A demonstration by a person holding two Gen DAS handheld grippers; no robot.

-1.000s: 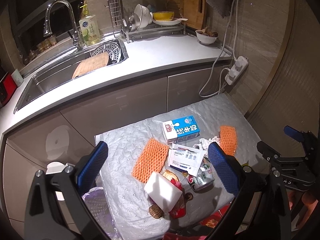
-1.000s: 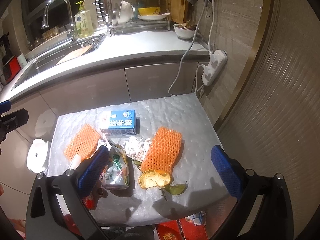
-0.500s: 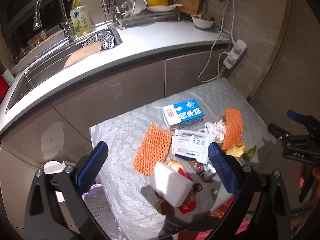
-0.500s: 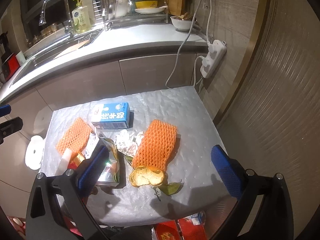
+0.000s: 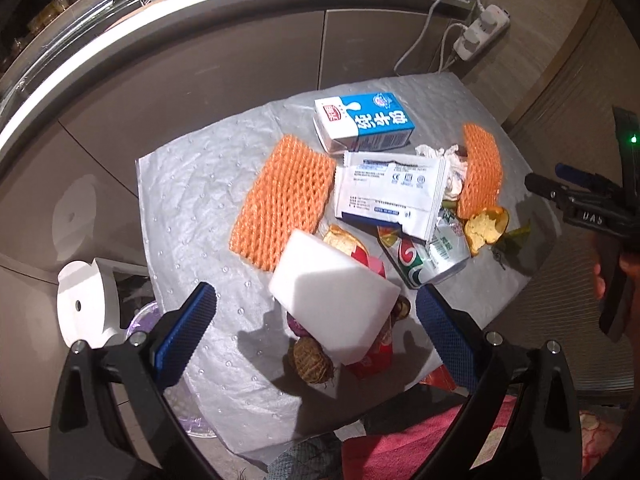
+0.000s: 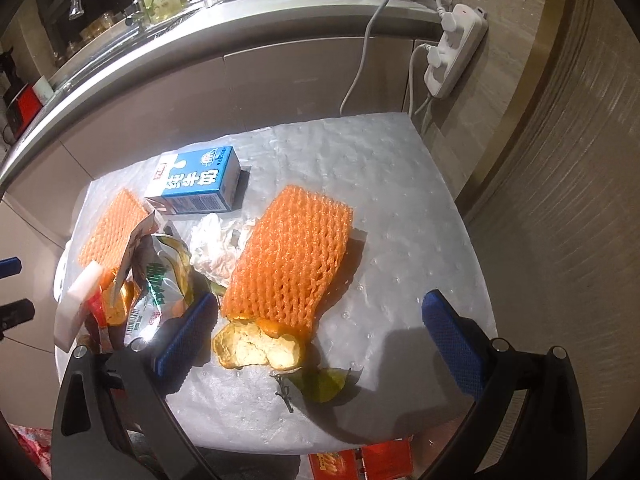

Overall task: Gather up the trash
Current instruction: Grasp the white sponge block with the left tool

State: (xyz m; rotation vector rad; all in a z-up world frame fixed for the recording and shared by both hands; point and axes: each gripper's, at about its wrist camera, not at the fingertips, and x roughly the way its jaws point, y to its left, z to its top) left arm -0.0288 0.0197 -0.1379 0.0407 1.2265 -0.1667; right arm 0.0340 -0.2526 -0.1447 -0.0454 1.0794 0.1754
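Trash lies on a small table covered in grey bubble wrap. In the left wrist view I see a white foam block, a blue milk carton, two orange foam nets, a white wrapper, a crushed can and orange peel. My left gripper is open, above the foam block. My right gripper is open, above the orange peel and the near end of an orange net. The carton lies behind.
A kitchen counter with a sink runs behind the table. A power strip hangs on the right wall. A white stool and a purple bin stand left of the table. Red packaging lies on the floor in front.
Both grippers have moved down and closer to the table. The trash now fills more of each view. Nothing has been taken hold of.
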